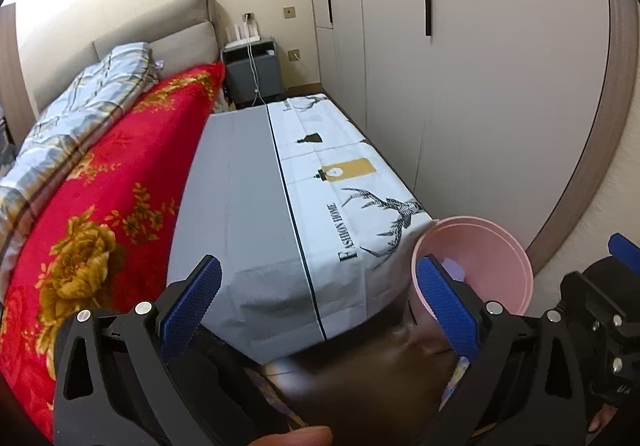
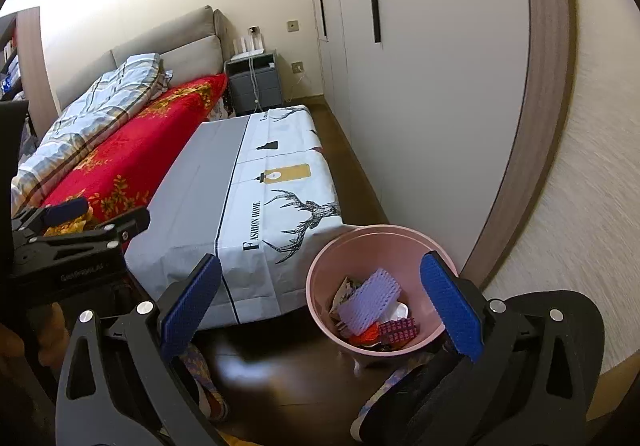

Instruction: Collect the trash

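Gripper [image 2: 320, 298] pair wide open, empty

The left tongs [image 1: 320, 286] stand spread wide, their blue pads [image 1: 192, 302] far apart with nothing between them, tilted downward. The right tongs [image 2: 320, 286] are spread just as wide and empty, also angled down. In the right wrist view the left tongs sit off to the left, with fingers [image 2: 52, 330] wrapped below them. A fingertip [image 1: 296, 436] shows at the bottom edge of the left wrist view.
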